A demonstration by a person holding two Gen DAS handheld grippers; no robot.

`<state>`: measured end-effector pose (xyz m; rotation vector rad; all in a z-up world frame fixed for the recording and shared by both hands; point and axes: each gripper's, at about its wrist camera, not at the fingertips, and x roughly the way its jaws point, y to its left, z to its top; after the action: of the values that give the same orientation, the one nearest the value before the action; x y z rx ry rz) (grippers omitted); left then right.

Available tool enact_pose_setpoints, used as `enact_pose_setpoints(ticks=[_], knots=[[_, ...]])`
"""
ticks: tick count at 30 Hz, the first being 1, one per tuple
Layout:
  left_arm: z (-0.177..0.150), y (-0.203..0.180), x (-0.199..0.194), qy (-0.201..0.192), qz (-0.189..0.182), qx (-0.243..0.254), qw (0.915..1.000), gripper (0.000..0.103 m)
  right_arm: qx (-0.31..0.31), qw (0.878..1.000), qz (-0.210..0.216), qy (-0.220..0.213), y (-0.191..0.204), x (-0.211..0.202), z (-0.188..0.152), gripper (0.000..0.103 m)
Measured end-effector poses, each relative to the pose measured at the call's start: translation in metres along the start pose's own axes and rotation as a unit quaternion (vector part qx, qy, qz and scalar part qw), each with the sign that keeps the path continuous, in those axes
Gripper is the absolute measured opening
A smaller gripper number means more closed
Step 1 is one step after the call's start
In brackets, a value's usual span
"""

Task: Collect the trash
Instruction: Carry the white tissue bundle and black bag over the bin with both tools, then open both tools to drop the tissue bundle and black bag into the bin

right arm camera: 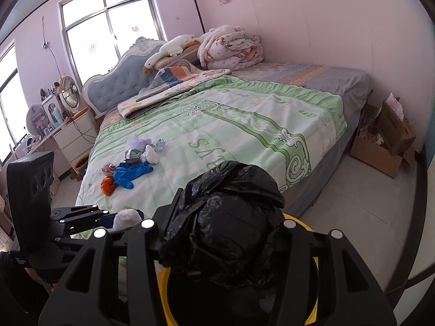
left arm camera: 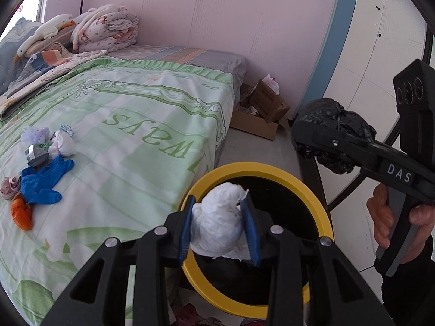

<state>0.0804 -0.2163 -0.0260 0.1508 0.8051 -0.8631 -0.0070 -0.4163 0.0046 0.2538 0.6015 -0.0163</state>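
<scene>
- left wrist view shows the left gripper (left arm camera: pixel 218 228) with its blue pads pressed narrow on both sides of a white tissue wad (left arm camera: pixel 217 224), held right above the mouth of the yellow-rimmed bin (left arm camera: pixel 320 203).
- the right gripper (left arm camera: pixel 320 138) sits off to the right of the bin and higher, its jaws fairly wide and clamped around a crumpled black plastic bag (left arm camera: pixel 337 130); a hand (left arm camera: pixel 386 217) grips its handle.
- right wrist view puts the black bag (right arm camera: pixel 231 217) over the yellow rim (right arm camera: pixel 312 260) as well, so both loads look about ready to drop.
- to do this step well, i'd judge each load should sit over the dark opening, not the rim, before the jaws part; the tissue is close to the near edge and could catch there.
- the tissue is light and may cling to a pad, so open fully and give it a moment to fall.
- the bag is bulky and springy; release it low, over the middle, so it does not bounce off the rim.
- let one go at a time so the two tools do not bump.
- still waiting on the green bedspread (right arm camera: pixel 244 125): a blue glove (right arm camera: pixel 130 175), an orange scrap (right arm camera: pixel 108 185), and small wrappers and wads (right arm camera: pixel 141 149).
</scene>
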Motion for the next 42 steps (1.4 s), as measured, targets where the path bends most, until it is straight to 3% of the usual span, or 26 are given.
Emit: enact_pose_setpoints(ticks=[12, 18, 20, 23, 42], knots=[[-0.013, -0.018, 0.025, 0.037, -0.008, 0.016, 0.9991, 0.032, 0.031, 0.999, 0.004, 0.023, -0.026, 0.007, -0.020, 0.049], [-0.015, -0.020, 0.030, 0.045, -0.013, 0.013, 0.9988, 0.035, 0.046, 0.999, 0.004, 0.028, -0.035, 0.011, -0.026, 0.057], [-0.015, -0.020, 0.030, 0.045, -0.016, 0.011, 0.9988, 0.038, 0.050, 0.998, 0.003, 0.027, -0.037, 0.011, -0.027, 0.058], [-0.014, -0.020, 0.029, 0.044, -0.018, 0.007, 0.9988, 0.052, 0.059, 0.998, 0.001, 0.022, -0.041, 0.010, -0.027, 0.066], [-0.003, 0.002, 0.012, 0.017, 0.002, -0.010, 0.9998, 0.052, 0.063, 0.998, -0.007, -0.005, -0.046, 0.003, -0.014, 0.066]])
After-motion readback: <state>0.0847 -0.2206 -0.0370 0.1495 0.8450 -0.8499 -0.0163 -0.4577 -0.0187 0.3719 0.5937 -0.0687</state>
